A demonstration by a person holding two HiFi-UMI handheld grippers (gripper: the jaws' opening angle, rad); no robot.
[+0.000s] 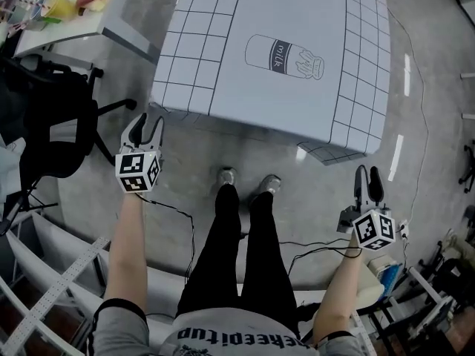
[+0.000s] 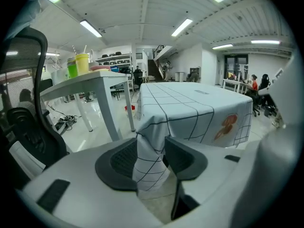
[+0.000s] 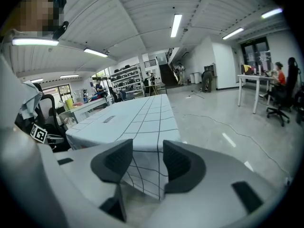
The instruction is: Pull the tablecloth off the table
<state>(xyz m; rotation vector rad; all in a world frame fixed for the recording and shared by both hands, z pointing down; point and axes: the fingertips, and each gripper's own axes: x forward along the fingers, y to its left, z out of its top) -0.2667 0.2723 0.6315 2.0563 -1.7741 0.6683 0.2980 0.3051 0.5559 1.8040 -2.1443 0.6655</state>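
1. The tablecloth (image 1: 289, 87) lies draped straight ahead of me.
2. My left tool (image 1: 145, 124) is just beside its near-left corner.
3. My right tool (image 1: 369, 176) is near its near-right corner.
4. A chair (image 1: 52, 124) stands to my left, with a side surface (image 1: 82, 24) behind it.

- I stand in a big open lab-and-office hall, not a home.
- The polished grey concrete floor (image 1: 312, 191) runs wide on all sides and mirrors the lamps.
- Long strip lights (image 3: 175, 25) line a ribbed white ceiling.
- At my 10 o'clock sits a black mesh office chair (image 1: 52, 124); beyond it, at 11 o'clock, a white work desk (image 2: 95, 80) carries coloured cups (image 2: 81, 63).
- Far off at 12 o'clock are storage racks (image 3: 126, 75) and a staircase (image 2: 159, 51).
- At 2 o'clock a person (image 3: 280, 80) sits at another white desk (image 3: 251, 80).
- Loose black cables (image 1: 312, 247) trail over the floor at 4 o'clock.
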